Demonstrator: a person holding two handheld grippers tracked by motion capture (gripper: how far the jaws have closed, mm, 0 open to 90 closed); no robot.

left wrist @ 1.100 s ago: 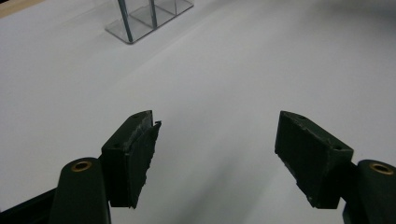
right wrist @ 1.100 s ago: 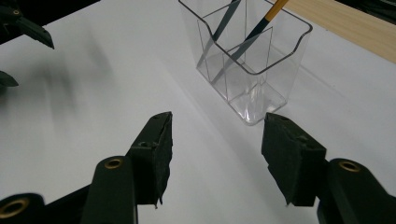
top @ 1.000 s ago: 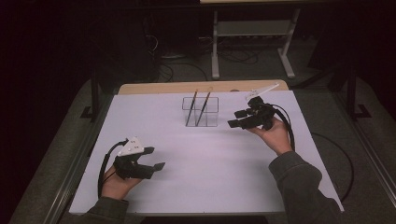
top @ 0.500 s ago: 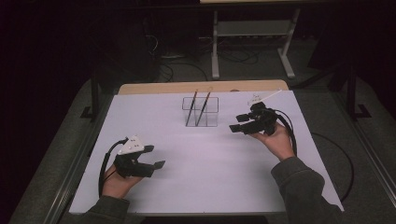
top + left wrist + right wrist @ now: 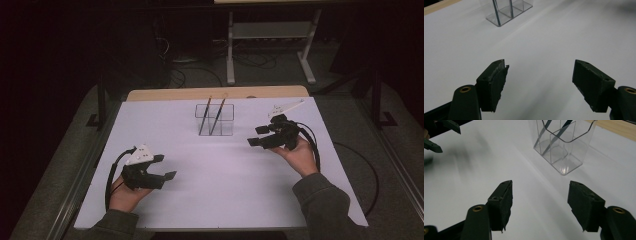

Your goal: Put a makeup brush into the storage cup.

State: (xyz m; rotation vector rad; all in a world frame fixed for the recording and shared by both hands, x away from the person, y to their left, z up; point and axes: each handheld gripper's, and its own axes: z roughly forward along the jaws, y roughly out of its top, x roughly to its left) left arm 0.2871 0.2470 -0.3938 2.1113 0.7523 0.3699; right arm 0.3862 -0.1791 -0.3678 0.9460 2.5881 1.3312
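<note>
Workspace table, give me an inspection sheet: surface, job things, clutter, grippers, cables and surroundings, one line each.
Surface: white sheet over a wooden table, flat.
Job's things: clear divided holder standing upright toward the far edge, two pencils leaning inside it.
Clutter: nothing seen.
Grippers: left gripper near the front left, jaws open, nothing between them; right gripper beside the holder, jaws have just been opening, nothing between them.
Cables: a black cable loops from the left gripper; another trails from the right gripper past the wrist.
Surroundings: dark floor, white stand legs and loose wires behind the table.
</note>
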